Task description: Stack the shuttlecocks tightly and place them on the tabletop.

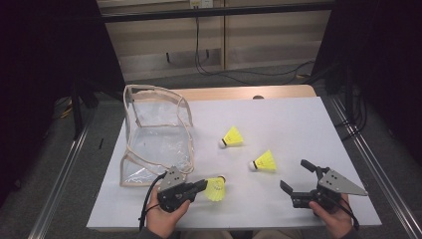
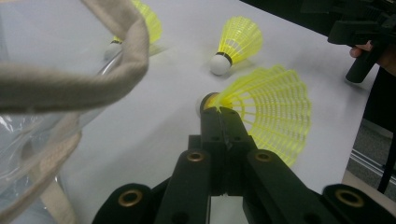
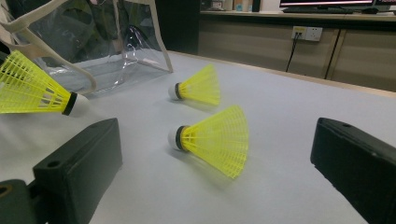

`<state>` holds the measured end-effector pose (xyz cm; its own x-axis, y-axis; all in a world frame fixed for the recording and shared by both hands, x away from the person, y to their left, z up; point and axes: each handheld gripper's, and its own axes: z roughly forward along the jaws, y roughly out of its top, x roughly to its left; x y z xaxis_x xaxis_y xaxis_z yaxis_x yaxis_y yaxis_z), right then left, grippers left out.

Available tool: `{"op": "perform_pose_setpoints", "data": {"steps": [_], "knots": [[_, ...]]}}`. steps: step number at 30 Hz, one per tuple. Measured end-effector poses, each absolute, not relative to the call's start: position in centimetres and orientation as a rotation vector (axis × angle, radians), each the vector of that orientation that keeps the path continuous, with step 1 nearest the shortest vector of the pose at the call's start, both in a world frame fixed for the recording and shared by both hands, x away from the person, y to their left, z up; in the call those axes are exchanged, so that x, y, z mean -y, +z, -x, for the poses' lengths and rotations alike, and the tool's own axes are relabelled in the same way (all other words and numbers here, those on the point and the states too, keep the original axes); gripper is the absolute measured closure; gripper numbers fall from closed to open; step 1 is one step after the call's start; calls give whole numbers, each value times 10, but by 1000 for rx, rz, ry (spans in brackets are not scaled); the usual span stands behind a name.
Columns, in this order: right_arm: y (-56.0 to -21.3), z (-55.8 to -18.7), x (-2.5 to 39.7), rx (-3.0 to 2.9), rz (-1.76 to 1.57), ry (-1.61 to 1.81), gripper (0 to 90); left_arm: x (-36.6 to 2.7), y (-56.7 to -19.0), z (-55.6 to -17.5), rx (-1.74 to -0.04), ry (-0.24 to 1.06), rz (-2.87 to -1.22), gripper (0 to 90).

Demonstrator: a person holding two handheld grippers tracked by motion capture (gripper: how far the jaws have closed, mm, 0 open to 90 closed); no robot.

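Note:
Three yellow shuttlecocks are on the white table. My left gripper (image 1: 201, 185) is shut on the skirt of the nearest shuttlecock (image 1: 216, 189), next to the clear bag (image 1: 157, 134). In the left gripper view the jaws (image 2: 219, 114) pinch the held shuttlecock (image 2: 275, 112) close to its cork. A second shuttlecock (image 1: 263, 162) lies mid-table and a third shuttlecock (image 1: 232, 137) lies farther back. My right gripper (image 1: 294, 174) stands open at the front right. In the right gripper view the second shuttlecock (image 3: 219, 130) lies ahead between the spread jaws of that gripper (image 3: 212, 156).
The clear bag with beige trim (image 2: 70, 84) stands open at the table's left, its mouth facing right. The white table surface (image 1: 298, 124) has bare room at the back right. Cabinets and cables (image 1: 214, 64) lie beyond the far edge.

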<state>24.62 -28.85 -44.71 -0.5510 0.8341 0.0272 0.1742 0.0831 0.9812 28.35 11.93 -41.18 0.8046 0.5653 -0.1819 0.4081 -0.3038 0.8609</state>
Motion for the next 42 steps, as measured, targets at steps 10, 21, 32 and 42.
{"op": "perform_pose_setpoints", "data": {"steps": [10,21,32,42], "knots": [[-447,-246,289,-1800,-997,1505,16,-101,-404,-286,-747,169,-1936,900],[-447,-246,290,-1795,-1000,1507,15,-87,-396,-294,-765,156,-1939,900],[-447,-245,290,-1794,-1006,1514,15,-71,-389,-307,-807,139,-1940,900],[-447,-245,291,-1793,-1004,1514,15,-61,-388,-318,-852,130,-1931,900]]}}
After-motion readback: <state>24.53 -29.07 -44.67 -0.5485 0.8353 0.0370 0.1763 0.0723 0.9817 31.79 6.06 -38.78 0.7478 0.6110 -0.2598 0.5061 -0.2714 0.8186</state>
